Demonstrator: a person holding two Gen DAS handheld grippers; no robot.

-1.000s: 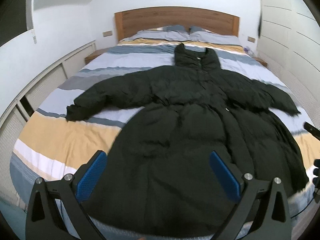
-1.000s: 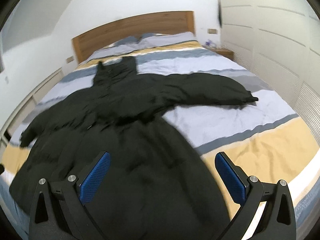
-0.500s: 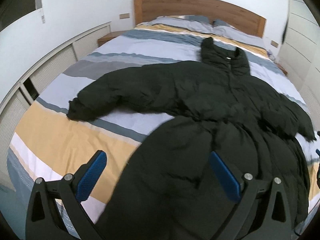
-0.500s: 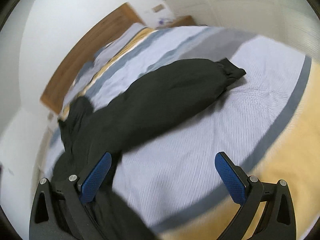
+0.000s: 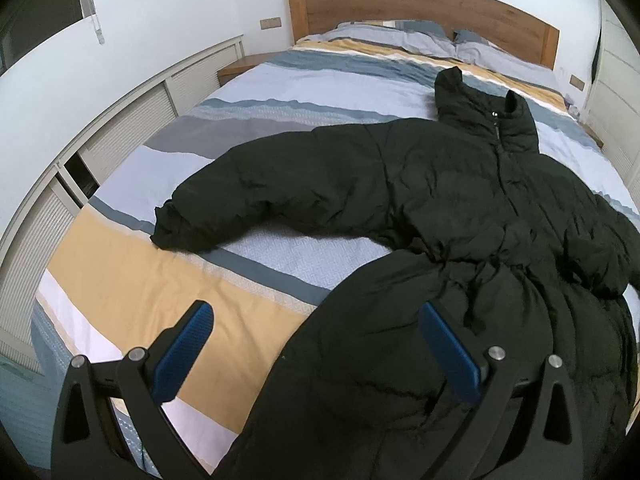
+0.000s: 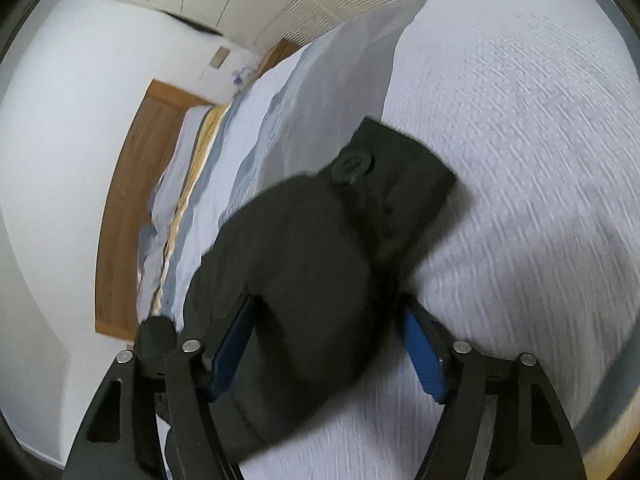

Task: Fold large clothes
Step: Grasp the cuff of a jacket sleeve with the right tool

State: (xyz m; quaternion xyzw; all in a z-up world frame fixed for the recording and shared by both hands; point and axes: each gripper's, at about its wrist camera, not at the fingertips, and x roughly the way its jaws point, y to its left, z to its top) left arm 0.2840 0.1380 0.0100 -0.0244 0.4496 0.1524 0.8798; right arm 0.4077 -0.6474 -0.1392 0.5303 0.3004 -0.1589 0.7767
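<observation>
The right gripper [image 6: 328,352] straddles the coat's right sleeve [image 6: 320,264] a little behind its cuff [image 6: 396,184]. Its jaws are closing around the padded sleeve, but the blue pads [image 6: 420,356] do not clearly press it yet, so this looks like the start of a grasp, not a firm hold. The left gripper [image 5: 316,352] hovers wide open and empty over the coat's skirt near the foot edge of the bed [image 5: 132,280], one pad above the striped cover and the other above the black fabric.

The black puffer coat [image 5: 440,208] lies spread face up across the bed, collar towards the headboard [image 5: 420,4], left sleeve [image 5: 256,200] reaching towards the bed's side edge.

The step in hand seems to be taking the right sleeve to fold it in. Next, the jaws should pinch the sleeve fully, then lift and carry it across the chest.
</observation>
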